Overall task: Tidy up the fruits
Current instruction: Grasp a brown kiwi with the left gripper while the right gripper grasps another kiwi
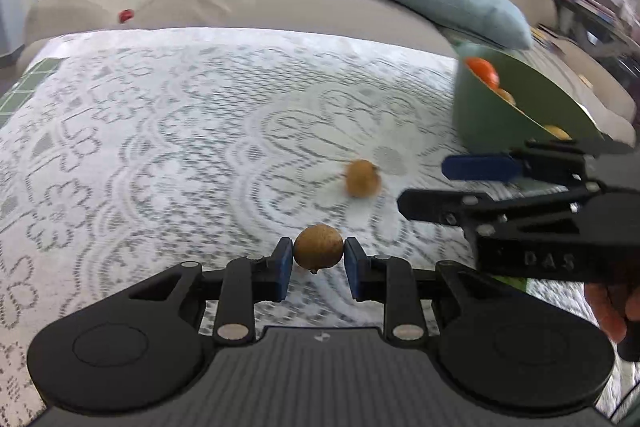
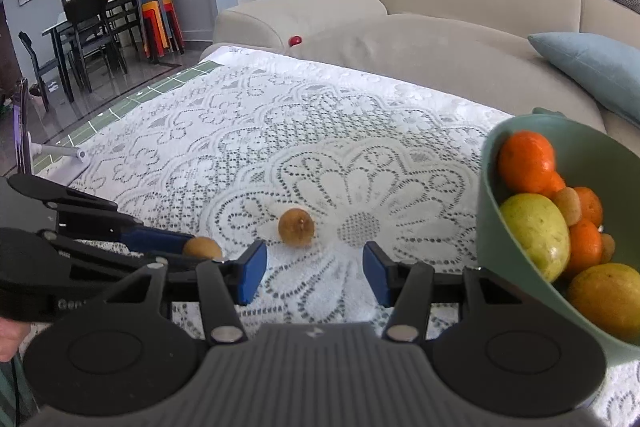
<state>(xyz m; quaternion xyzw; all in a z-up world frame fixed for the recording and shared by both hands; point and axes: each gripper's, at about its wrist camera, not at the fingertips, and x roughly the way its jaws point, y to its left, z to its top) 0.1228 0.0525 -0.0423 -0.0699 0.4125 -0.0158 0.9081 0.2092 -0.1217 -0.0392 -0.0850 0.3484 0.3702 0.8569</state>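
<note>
Over the lace tablecloth (image 1: pixel 160 147), left wrist view: the left gripper (image 1: pixel 318 259) is clamped on a small brown fruit (image 1: pixel 318 246); another brown fruit (image 1: pixel 362 177) lies loose beyond; right wrist view: the right gripper (image 2: pixel 315 275) has jaws apart, holding nothing, beside the green bowl (image 2: pixel 486 227) of oranges (image 2: pixel 526 163).

- The left gripper (image 1: pixel 319 264) points forward and down, and its blue pads (image 1: pixel 283 269) press from both sides on a small brown fruit (image 1: pixel 318 246) held right at the fingertips.
- The right gripper (image 2: pixel 315 273) also tilts forward and down, jaws parted, with nothing between its blue pads (image 2: pixel 252 277).
- A hand (image 1: pixel 612 307) grips the right gripper's black body behind the jaws; only part of it shows.
</note>
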